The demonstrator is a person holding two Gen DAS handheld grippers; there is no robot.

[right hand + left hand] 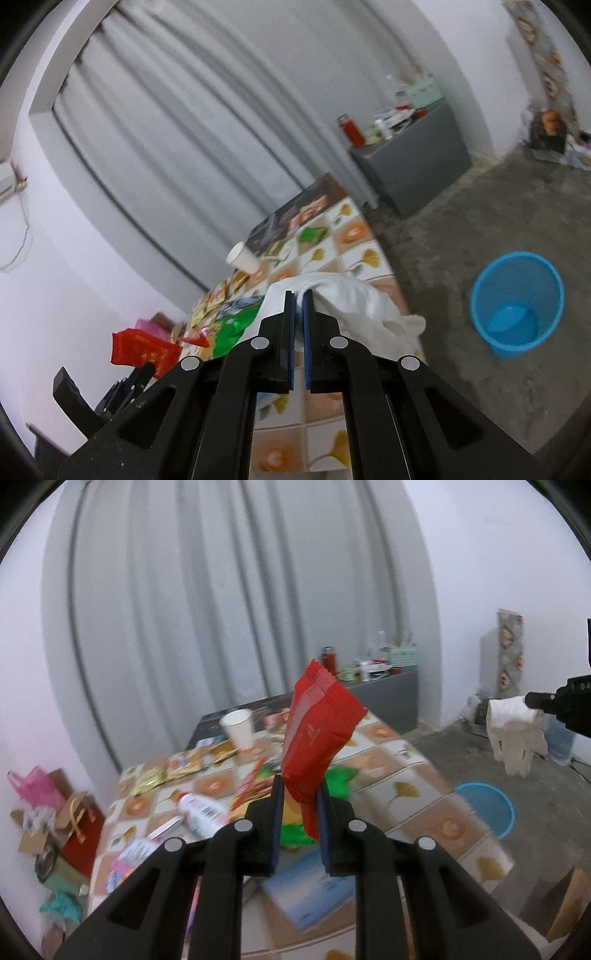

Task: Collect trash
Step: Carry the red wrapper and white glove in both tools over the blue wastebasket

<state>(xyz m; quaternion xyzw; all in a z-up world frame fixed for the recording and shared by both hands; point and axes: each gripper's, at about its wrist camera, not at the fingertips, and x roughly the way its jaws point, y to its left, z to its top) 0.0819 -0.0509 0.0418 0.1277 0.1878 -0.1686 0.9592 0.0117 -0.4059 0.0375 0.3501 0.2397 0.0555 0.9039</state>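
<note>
My left gripper (300, 788) is shut on a red snack wrapper (319, 731) and holds it upright above the tiled table (399, 775). The wrapper also shows in the right wrist view (142, 349), at the lower left. My right gripper (298, 297) is shut on a white glove (354, 306) that hangs to the right of its fingers. In the left wrist view that glove (515, 727) dangles at the far right, above the floor. A blue trash basket (517, 306) stands open on the floor to the right of the table; it also shows in the left wrist view (491, 808).
On the table lie a white paper cup (239, 729), a white bottle (201, 812), a green bag (231, 328), gold packets (166, 771) and a blue book (310, 890). A grey cabinet (413, 166) with clutter stands behind. Boxes and bags (55, 823) sit at the left wall.
</note>
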